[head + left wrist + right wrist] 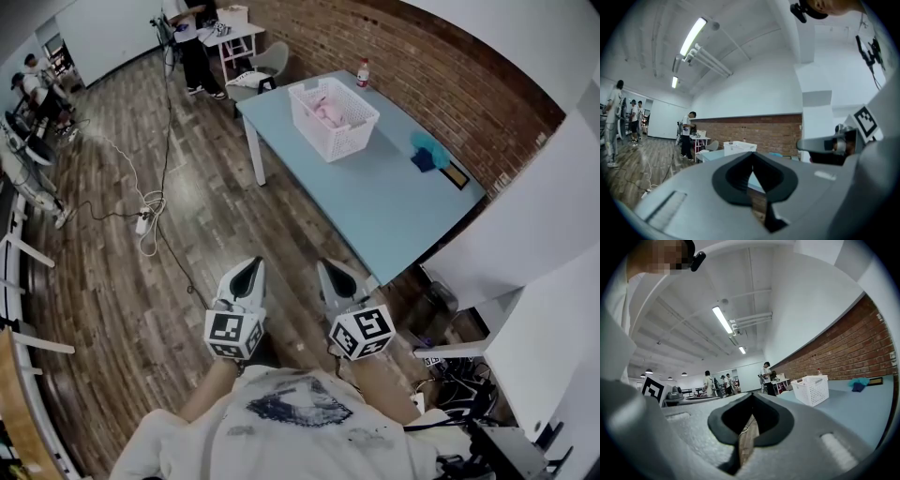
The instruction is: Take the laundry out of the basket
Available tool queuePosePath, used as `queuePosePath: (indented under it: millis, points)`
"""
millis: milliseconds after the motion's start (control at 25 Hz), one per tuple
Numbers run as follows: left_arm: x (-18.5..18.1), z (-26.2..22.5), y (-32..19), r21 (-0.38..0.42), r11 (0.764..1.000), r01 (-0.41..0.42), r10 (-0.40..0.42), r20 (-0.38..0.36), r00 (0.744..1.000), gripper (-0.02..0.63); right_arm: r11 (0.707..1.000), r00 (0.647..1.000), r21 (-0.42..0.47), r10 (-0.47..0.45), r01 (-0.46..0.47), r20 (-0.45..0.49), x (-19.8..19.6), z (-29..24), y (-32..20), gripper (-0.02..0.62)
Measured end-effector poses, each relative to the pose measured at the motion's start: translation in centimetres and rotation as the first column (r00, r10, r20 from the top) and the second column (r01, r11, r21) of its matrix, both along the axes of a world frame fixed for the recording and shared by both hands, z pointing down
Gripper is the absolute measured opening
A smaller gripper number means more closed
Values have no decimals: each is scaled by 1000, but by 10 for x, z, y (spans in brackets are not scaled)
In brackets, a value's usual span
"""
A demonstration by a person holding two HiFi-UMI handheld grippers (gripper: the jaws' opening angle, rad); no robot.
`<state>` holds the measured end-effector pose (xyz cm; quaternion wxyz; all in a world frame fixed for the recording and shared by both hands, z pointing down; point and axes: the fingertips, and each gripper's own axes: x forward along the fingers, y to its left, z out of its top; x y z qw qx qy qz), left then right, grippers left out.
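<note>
Left gripper [249,272] and right gripper [333,275] are both clenched, empty, over open floor [178,244] beside the desk's [380,202] near corner; the basket [343,141] sits toward its far end.

2 grippers [251,264] [328,268], 1 basket [343,141], 1 table [375,199], 1 bottle [362,72]

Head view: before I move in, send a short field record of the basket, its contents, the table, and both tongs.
basket: white, upright on the blue table, toward its far end
laundry: pink, inside the basket, not yet out
teal cloth: on the table, on the brick-wall side
bottle: on the table, beyond the basket
left tongs: shut, empty, well short of the basket
right tongs: shut, empty, well short of the basket
</note>
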<state>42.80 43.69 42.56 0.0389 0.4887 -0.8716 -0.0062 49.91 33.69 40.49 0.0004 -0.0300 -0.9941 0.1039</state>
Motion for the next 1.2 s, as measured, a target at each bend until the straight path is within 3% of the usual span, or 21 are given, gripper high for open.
queuePosePath:
  millis: [320, 640, 880, 1200]
  points:
    - [-172, 7, -7, 2, 999, -54, 54, -24, 998, -9, 994, 992, 3, 108, -108, -69, -156, 12, -16, -3]
    - [-337, -7, -6, -8, 991, -130, 130, -14, 991, -9, 981, 979, 2, 194, -194, -60, -307, -1, -13, -3]
    - [-404, -13, -29, -2, 979, -205, 205, -4, 979, -8, 964, 964, -19, 265, -266, -33, -366, -11, -28, -3]
    - [-452, -12, -96, 2, 957, -292, 292, -12, 956, -9, 929, 928, -14, 368, -369, -47, -401, -4, -93, -3]
